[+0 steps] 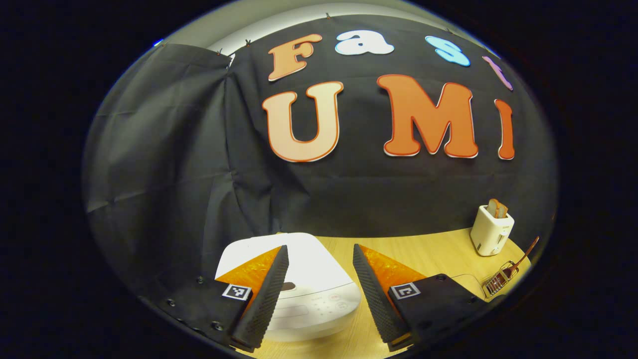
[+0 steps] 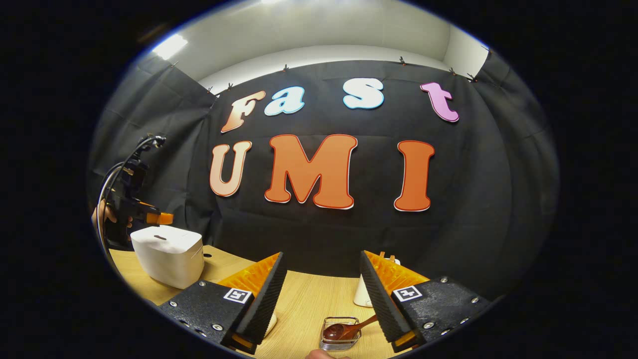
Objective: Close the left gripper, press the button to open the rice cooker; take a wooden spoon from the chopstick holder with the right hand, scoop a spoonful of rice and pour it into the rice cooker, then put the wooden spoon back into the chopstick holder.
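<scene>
white rice cooker (image 1: 304, 289), unreadable panel markings

From the left gripper view we are looking down, close over the rice cooker (image 1: 299, 289). From the right gripper view we are facing the booth wall, farther back. Both are sharing the cooker, toaster (image 1: 491, 230) and wooden table (image 2: 309, 299).

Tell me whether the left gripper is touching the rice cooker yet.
Apart. The right gripper view shows the left gripper hanging above the rice cooker with dark wall visible between its tip and the closed lid.
</scene>
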The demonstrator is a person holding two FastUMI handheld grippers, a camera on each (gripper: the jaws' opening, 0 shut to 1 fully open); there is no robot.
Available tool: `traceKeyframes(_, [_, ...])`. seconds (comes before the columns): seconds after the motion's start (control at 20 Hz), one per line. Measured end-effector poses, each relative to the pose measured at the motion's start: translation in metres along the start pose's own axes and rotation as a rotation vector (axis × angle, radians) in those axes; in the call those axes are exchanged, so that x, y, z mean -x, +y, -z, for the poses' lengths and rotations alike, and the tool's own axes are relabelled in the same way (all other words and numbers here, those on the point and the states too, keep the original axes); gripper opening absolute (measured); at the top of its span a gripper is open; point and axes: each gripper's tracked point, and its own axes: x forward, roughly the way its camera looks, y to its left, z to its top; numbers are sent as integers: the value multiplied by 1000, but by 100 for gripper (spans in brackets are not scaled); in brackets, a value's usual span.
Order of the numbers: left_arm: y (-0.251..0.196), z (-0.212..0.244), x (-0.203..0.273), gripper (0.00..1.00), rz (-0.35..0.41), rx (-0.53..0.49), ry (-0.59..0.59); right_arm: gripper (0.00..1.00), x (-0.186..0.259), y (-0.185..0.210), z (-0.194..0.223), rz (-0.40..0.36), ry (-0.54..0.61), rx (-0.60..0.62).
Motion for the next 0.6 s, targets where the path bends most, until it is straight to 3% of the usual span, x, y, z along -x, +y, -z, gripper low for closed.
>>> traceKeyframes(0.2, [-6, -21, 23, 87, 40, -10, -117, 88, -6, 9, 5, -23, 4, 2])
traceKeyframes(0.6, [-34, -30, 37, 84, 126, -16, -242, 88, -16, 16, 8, -37, -29, 38])
